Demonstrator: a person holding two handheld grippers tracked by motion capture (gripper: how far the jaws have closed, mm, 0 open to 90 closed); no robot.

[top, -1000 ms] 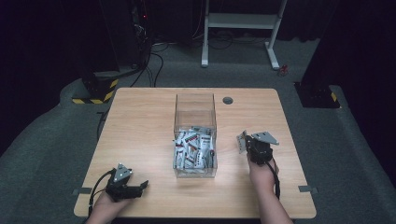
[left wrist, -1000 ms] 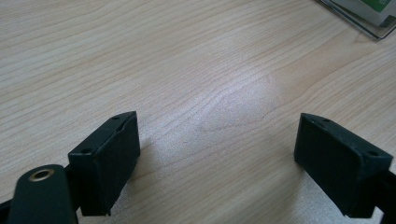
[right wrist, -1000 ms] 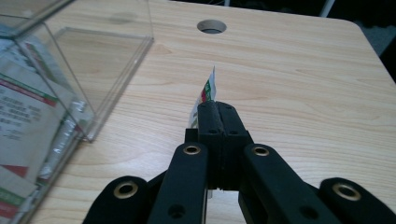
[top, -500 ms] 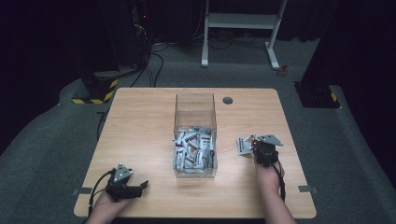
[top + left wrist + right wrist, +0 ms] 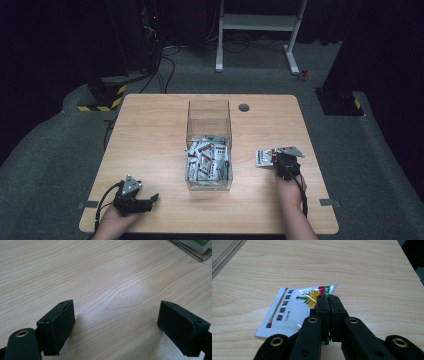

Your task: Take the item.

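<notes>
My right gripper [image 5: 273, 160] [image 5: 328, 299] is shut on the corner of a white sachet [image 5: 263, 158] [image 5: 289, 312] printed with yellow flowers and green text. The sachet lies flat against the wooden table [image 5: 150, 130], to the right of the clear box [image 5: 208, 107]. Several more sachets [image 5: 207, 161] fill the near end of that box. My left gripper [image 5: 150, 199] [image 5: 116, 322] rests near the table's front left corner, open, with bare wood between its jaws.
A round cable hole [image 5: 244, 107] sits behind the box. A corner of the clear box [image 5: 197, 247] shows at the top right of the left gripper view. Dark floor, cables and a white stand leg [image 5: 292, 55] lie beyond the table.
My right gripper has carried the sachet a little right of the box and down onto the table. The left gripper has stayed put.
</notes>
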